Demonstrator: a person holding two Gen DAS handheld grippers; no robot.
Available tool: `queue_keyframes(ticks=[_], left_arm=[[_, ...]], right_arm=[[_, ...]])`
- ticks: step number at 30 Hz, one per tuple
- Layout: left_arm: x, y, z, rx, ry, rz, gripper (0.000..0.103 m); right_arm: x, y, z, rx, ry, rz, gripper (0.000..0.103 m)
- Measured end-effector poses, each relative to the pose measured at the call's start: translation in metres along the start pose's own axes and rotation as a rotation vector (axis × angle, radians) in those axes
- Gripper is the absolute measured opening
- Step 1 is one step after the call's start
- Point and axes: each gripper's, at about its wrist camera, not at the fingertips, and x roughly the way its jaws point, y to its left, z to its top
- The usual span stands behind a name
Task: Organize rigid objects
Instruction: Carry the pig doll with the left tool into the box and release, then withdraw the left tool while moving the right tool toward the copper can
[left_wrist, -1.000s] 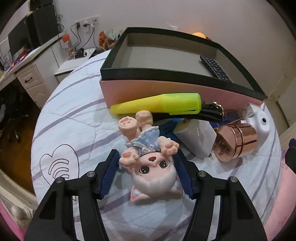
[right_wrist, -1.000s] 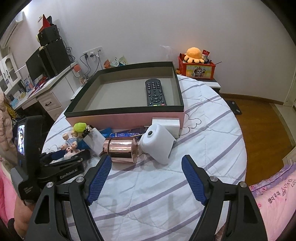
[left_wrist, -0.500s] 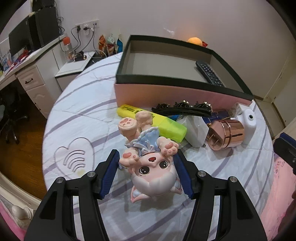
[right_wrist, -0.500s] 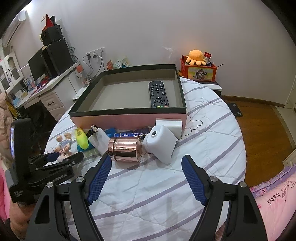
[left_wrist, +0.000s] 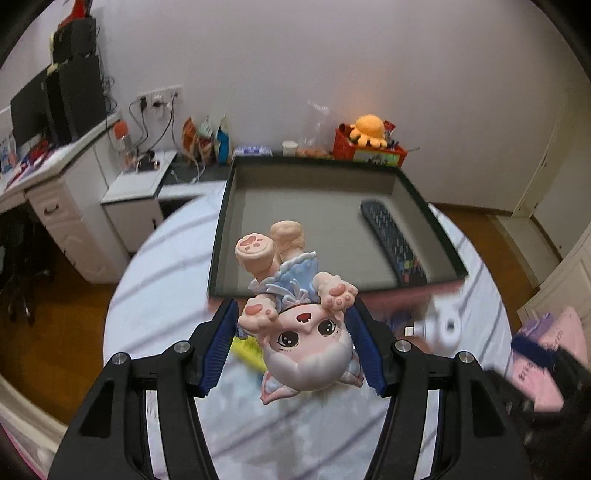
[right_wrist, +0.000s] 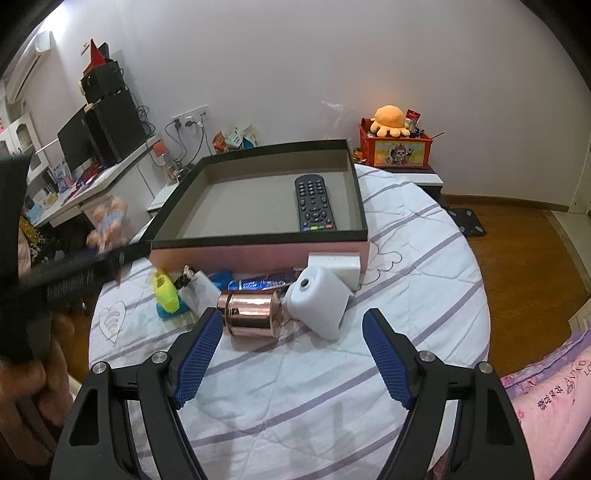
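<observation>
My left gripper (left_wrist: 293, 350) is shut on a pink cat doll (left_wrist: 295, 314) in a blue dress, held upside down in the air just before the near wall of the open box (left_wrist: 221, 236). The box has a black rim and pink sides and holds a black remote (left_wrist: 393, 240). In the right wrist view the doll (right_wrist: 109, 221) is a blur at the left, beside the box (right_wrist: 258, 251) with the remote (right_wrist: 314, 203). My right gripper (right_wrist: 291, 347) is open and empty above the table, near a copper cylinder (right_wrist: 251, 314) and a white camera-like device (right_wrist: 319, 299).
In front of the box lie a yellow highlighter (right_wrist: 166, 291), a white charger (right_wrist: 197, 291), blue items (right_wrist: 258, 282) and a white block (right_wrist: 334, 264). The round table has a striped white cloth (right_wrist: 332, 387). A desk (left_wrist: 55, 192) stands left.
My left gripper has lifted the doll off the table and carried it up toward the box. The right gripper has barely moved.
</observation>
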Motion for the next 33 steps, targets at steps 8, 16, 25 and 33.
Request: queue_keyframes(ticks=[8,16,25,33], left_arm=[[0.054,-0.002,0.045,0.006,0.02,0.012,0.061],[0.106,0.0,0.056,-0.004,0.082,0.018,0.062],[0.138,-0.001,0.05,0.02,0.144,0.058,0.065],[0.13,-0.009,0.05,0.037,0.111,0.083,0.098]], right_arm=[[0.02,-0.001,0.026,-0.002,-0.014,0.008,0.08],[0.049,-0.002,0.072,-0.001,-0.055,-0.021,0.08],[0.086,-0.008,0.094,0.006,-0.028,-0.06,0.08],[0.089,-0.008,0.091,0.009,-0.023,-0.052,0.08]])
